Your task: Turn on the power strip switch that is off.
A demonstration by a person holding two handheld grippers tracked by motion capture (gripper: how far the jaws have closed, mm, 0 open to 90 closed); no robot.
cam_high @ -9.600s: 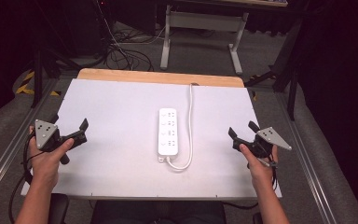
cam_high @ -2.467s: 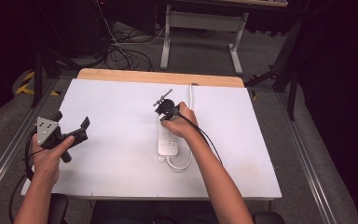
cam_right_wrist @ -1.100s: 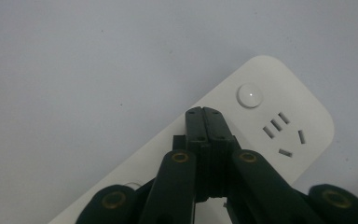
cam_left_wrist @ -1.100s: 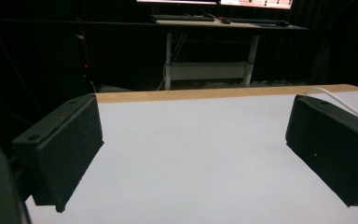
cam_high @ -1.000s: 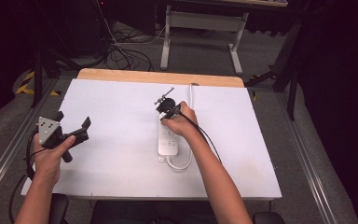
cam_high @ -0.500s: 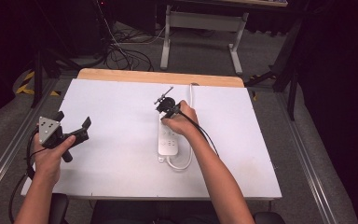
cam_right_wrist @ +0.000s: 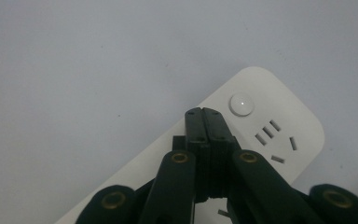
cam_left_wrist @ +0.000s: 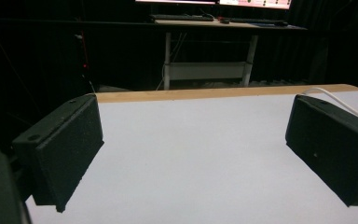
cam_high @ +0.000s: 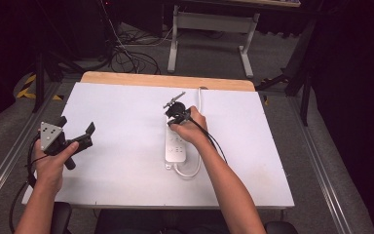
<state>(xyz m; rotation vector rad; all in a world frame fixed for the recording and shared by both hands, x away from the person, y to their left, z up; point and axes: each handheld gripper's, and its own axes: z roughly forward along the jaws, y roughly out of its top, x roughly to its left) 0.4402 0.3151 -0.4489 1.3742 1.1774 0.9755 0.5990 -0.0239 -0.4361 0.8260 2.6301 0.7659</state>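
Observation:
A white power strip (cam_high: 177,146) lies lengthwise at the table's middle, its cable (cam_high: 191,170) looping at the near end. My right gripper (cam_high: 176,116) points down over the strip's far end, jaws shut together with nothing between them. In the right gripper view the shut tips (cam_right_wrist: 203,113) stand just beside the round button (cam_right_wrist: 241,104), which has a small bright dot; whether they touch the strip (cam_right_wrist: 279,116) I cannot tell. My left gripper (cam_high: 76,126) is held at the table's left, open and empty, its pads (cam_left_wrist: 70,149) wide apart.
The white table top (cam_high: 126,107) has a wooden strip (cam_high: 165,80) along its far edge. Beyond it stand a desk frame (cam_high: 209,29) and floor cables (cam_high: 126,53). Metal rails (cam_high: 321,161) run along both sides.
Since the earliest frame my right hand has come from the table's right edge to the strip's far end and its jaws have shut. Over the last second nothing has moved.

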